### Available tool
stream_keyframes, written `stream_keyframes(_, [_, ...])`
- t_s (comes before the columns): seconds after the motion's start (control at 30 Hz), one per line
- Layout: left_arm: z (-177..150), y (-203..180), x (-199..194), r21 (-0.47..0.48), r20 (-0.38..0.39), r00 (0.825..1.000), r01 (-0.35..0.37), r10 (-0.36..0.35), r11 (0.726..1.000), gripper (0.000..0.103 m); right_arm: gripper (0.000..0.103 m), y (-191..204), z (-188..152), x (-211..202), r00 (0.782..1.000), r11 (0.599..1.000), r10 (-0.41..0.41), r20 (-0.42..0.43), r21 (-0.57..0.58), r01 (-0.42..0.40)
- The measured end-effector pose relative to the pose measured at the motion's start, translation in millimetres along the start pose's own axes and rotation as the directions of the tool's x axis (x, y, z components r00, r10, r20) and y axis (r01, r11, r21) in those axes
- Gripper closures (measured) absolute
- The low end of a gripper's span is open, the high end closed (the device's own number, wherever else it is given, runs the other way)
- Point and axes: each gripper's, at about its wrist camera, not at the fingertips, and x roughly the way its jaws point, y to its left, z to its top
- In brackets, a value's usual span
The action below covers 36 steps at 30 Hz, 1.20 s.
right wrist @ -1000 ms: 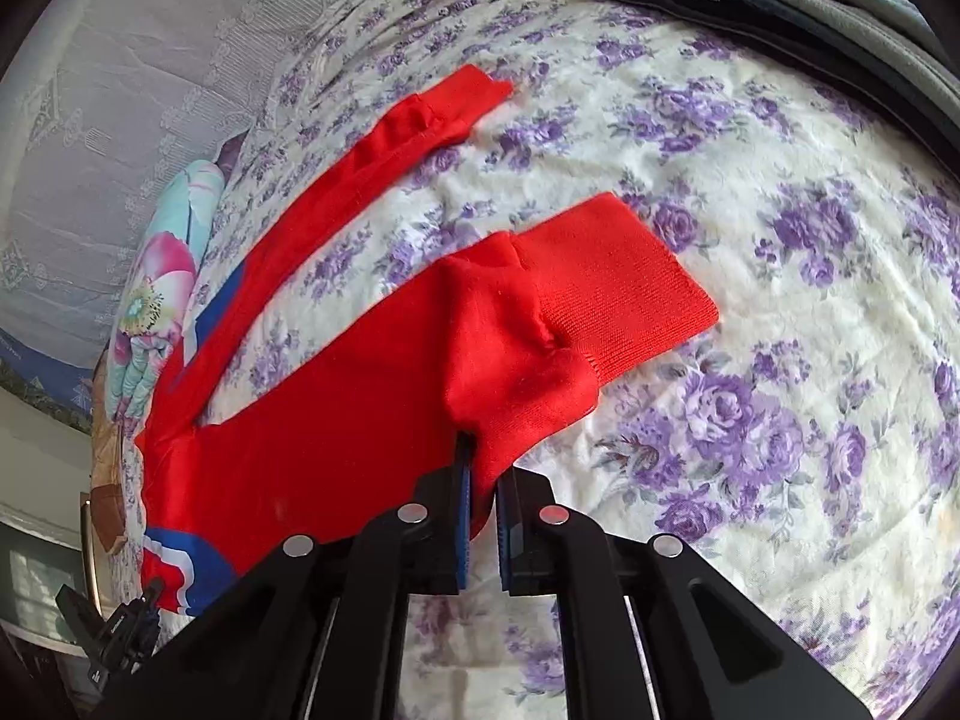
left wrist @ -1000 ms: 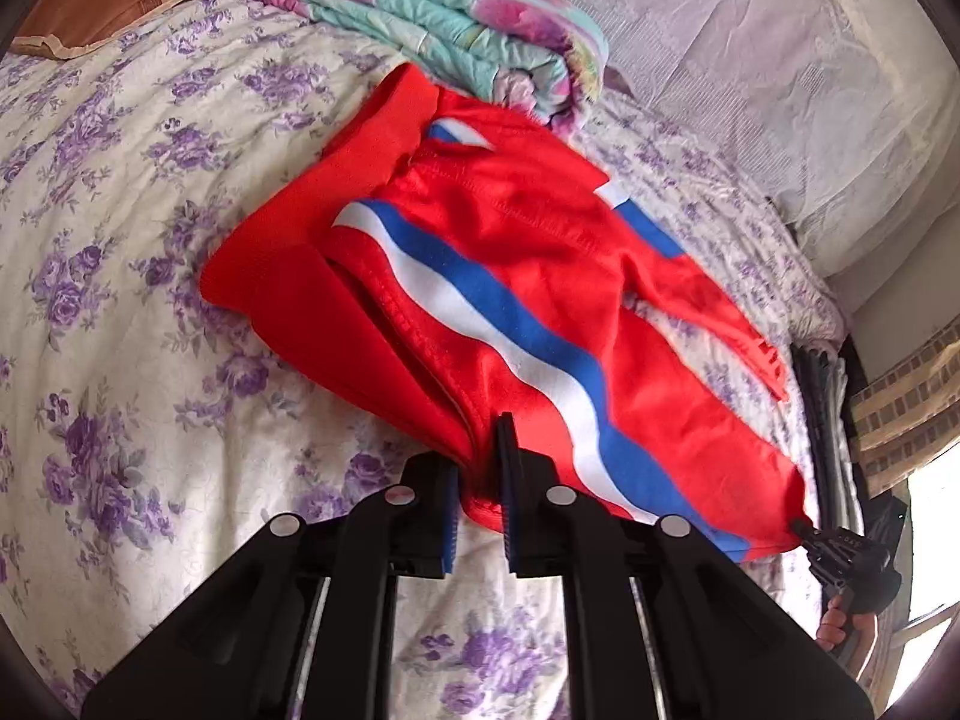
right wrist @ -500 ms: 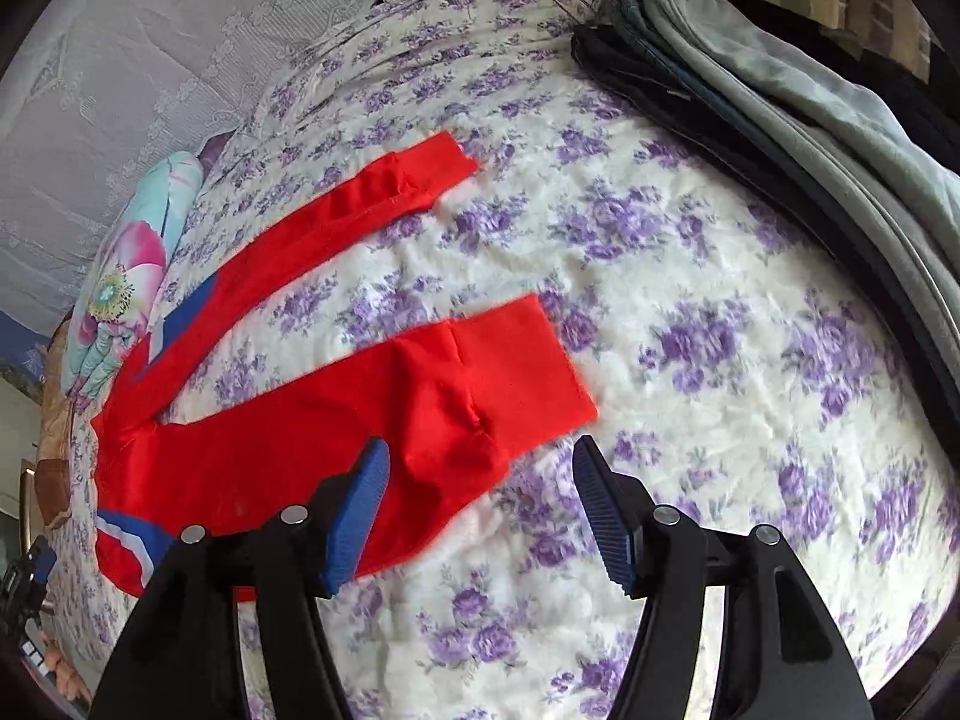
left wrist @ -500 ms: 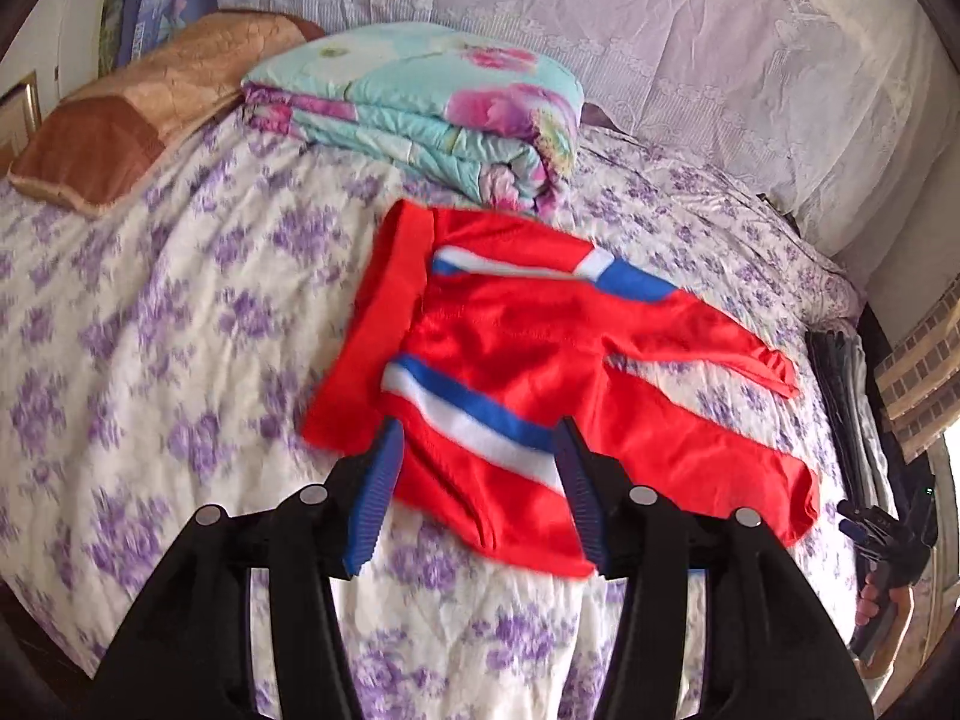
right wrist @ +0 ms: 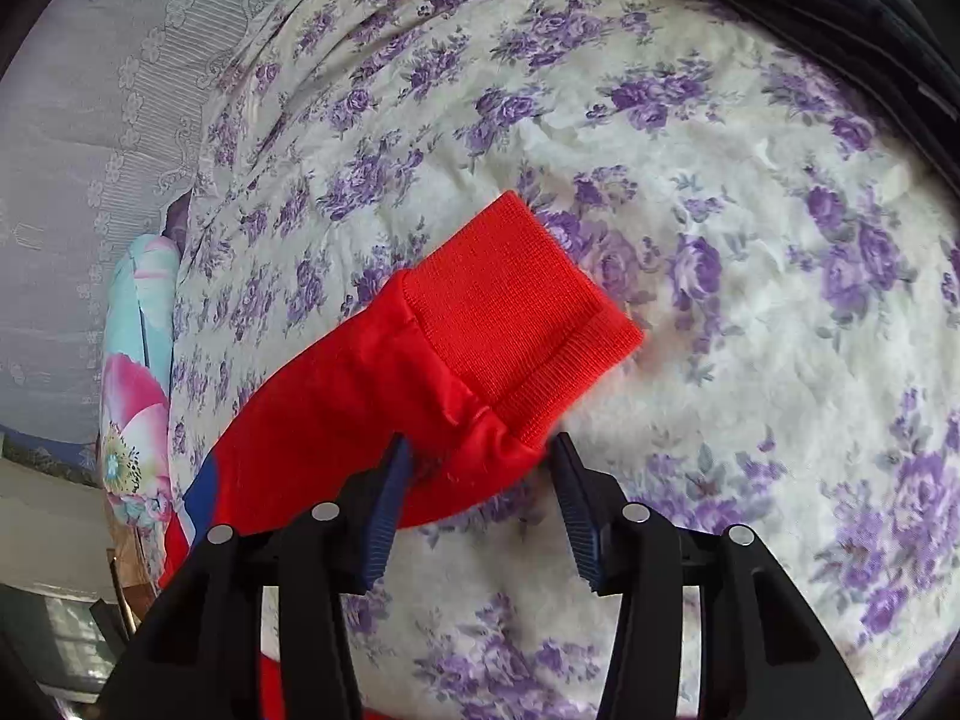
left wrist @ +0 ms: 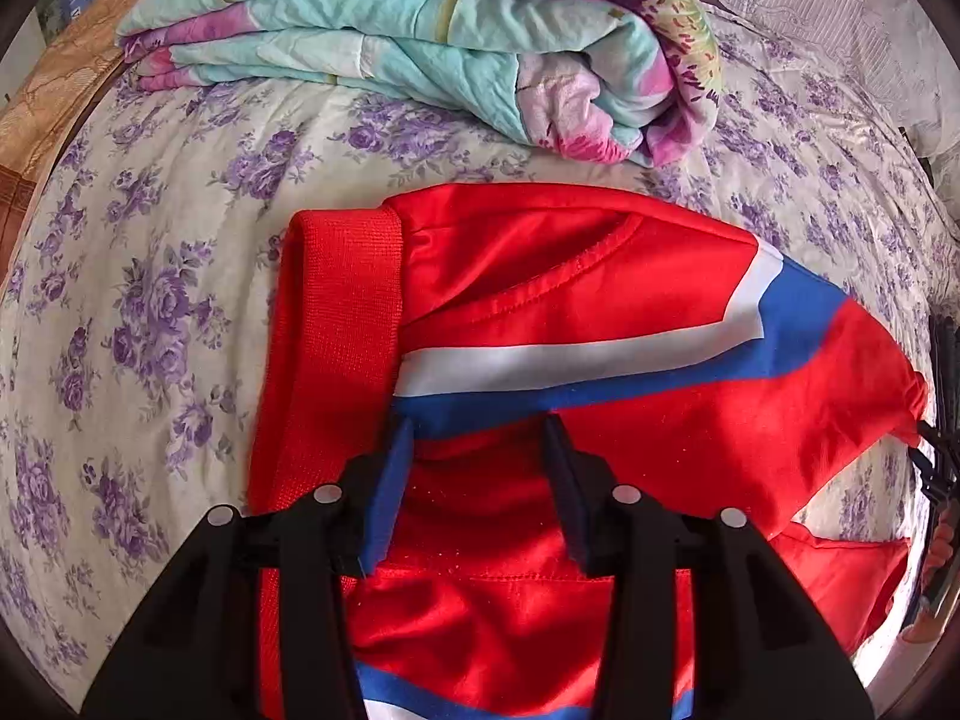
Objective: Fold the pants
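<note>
Both tongs have let go of the cloth they pinched a second ago, swung across the bed and come down again on the far half of the red pants (left wrist: 540,312) — jaws that sprang wide have just been closing partway. The pants lie flat on the flowered bedsheet (left wrist: 150,312), long axis running from the ribbed waistband (left wrist: 336,348) off to the right toward the ribbed cuff (right wrist: 516,312).

The left gripper (left wrist: 480,468) hangs half open over the seat just beside the waistband, red cloth showing between its blue pads but not pressed. The right gripper (right wrist: 480,480) stands half open astride the leg's gathered end, the cuff just beyond its tips and nothing clamped. Each hand is nearest its own end: left to waist, right to cuff.

Count — one pair of pants with one cuff in view here, two tongs. Beyond the pants, one folded quilt (left wrist: 420,42) lies past the waistband; a dark pile of clothes (right wrist: 840,30) lies along the bed's edge well beyond the cuff.
</note>
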Motion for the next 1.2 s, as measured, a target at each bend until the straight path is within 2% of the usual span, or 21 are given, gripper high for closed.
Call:
stream_keyframes(0.03, [-0.3,-0.4,2.4,0.007,-0.005,1.0,-0.008,0.008,1.0,0.06,0.08,2.0,1.3,4.2,1.0,1.0,-0.011,0.012,-0.007,0.011])
stream_keyframes(0.07, [-1.1,-1.3,3.2,0.013,-0.006,1.0,-0.018,0.018,1.0,0.06,0.086,4.6,1.7,6.7,1.0,1.0,-0.008,0.018,-0.017,0.008])
stream_keyframes(0.23, [-14.0,-5.8,-5.0,0.07,-0.002,0.999,-0.043,0.043,0.997,0.06,0.087,14.8,-11.9,-32.3,0.988,0.993,-0.088,0.124,-0.072,0.098])
stream_keyframes(0.3, [-17.9,-4.4,-2.8,0.077,-0.001,1.0,-0.03,0.03,0.997,0.06,0.087,7.0,-14.7,-37.4,0.986,0.991,-0.106,0.128,-0.069,0.115])
stream_keyframes(0.33, [-17.8,-3.7,0.7,0.075,-0.001,1.0,-0.03,0.03,0.997,0.06,0.087,1.2,-14.2,-29.0,0.988,0.991,-0.116,0.104,-0.062,0.122])
stream_keyframes(0.37, [-17.4,-4.4,4.1,0.073,-0.002,0.999,-0.035,0.035,0.997,0.06,0.084,-4.7,-13.3,-15.5,0.989,0.989,-0.135,0.068,-0.059,0.139])
stream_keyframes(0.4, [-16.9,-6.7,5.9,0.077,-0.002,0.999,-0.046,0.046,0.996,0.06,0.084,-7.0,-13.4,-7.5,0.988,0.987,-0.137,0.072,-0.074,0.143])
stream_keyframes(0.43, [-16.0,-9.4,6.3,0.092,-0.005,0.998,-0.06,0.06,0.994,0.06,0.079,-2.5,-14.0,-9.2,0.984,0.981,-0.147,0.097,-0.11,0.157])
stream_keyframes(0.47, [-15.7,-10.3,4.9,0.104,-0.012,0.998,-0.063,0.065,0.993,0.06,0.075,2.9,-14.2,-8.6,0.982,0.973,-0.172,0.078,-0.141,0.181])
stream_keyframes(0.5, [-15.4,-9.4,1.5,0.118,-0.021,0.998,-0.057,0.06,0.991,0.06,0.072,7.3,-15.5,-10.6,0.978,0.966,-0.2,0.058,-0.154,0.207])
stream_keyframes(0.53, [-16.1,-7.7,-4.6,0.138,-0.031,0.998,-0.044,0.049,0.989,0.06,0.061,10.1,-18.5,-16.3,0.973,0.96,-0.227,0.047,-0.156,0.232])
stream_keyframes(0.57, [-17.1,-4.4,-14.4,0.156,-0.028,0.999,-0.038,0.042,0.987,0.06,0.055,11.8,-23.1,-25.5,0.967,0.954,-0.25,0.049,-0.157,0.255])
stream_keyframes(0.6, [-17.3,0.4,-26.5,0.17,-0.012,0.999,-0.045,0.048,0.985,0.06,0.055,14.1,-30.3,-37.3,0.961,0.946,-0.27,0.068,-0.166,0.278])
stream_keyframes(0.67, [-12.3,10.4,-51.4,0.197,0.031,0.997,-0.075,0.071,0.978,0.049,0.054,17.8,-53.6,-65.6,0.953,0.93,-0.275,0.124,-0.216,0.296])
stream_keyframes(0.73, [0.2,15.1,-71.4,0.248,0.08,0.993,-0.101,0.083,0.964,0.018,0.05,22.0,-88.4,-91.2,0.963,0.926,-0.215,0.161,-0.28,0.254])
stream_keyframes(0.83, [30.6,8.0,-77.3,0.376,0.136,0.984,-0.155,0.111,0.914,0.014,0.049,23.8,-147.3,-115.3,0.978,0.92,-0.134,0.157,-0.348,0.182])
stream_keyframes(0.93, [63.2,-5.0,-50.1,0.483,0.063,0.996,-0.083,0.06,0.872,0.014,0.049,24.4,-196.5,-124.7,0.982,0.914,-0.111,0.15,-0.373,0.16])
stream_keyframes(1.03, [78.6,-14.1,-16.6,0.553,-0.016,0.999,-0.016,0.029,0.833,0.014,0.049,21.9,-228.9,-127.6,0.982,0.912,-0.125,0.143,-0.372,0.171])
stream_keyframes(1.1, [83.7,-14.8,2.6,0.574,-0.079,0.997,0.051,-0.007,0.817,0.014,0.049,23.3,-237.3,-129.8,0.976,0.907,-0.154,0.152,-0.369,0.201])
stream_keyframes(1.17, [85.4,-14.0,23.9,0.58,-0.143,0.989,0.11,-0.032,0.808,0.014,0.049,34.2,-239.1,-132.6,0.963,0.882,-0.189,0.19,-0.398,0.251])
stream_keyframes(1.2, [84.9,-12.9,36.0,0.575,-0.176,0.984,0.128,-0.031,0.808,0.019,0.049,41.5,-240.0,-133.5,0.956,0.864,-0.198,0.216,-0.422,0.275])
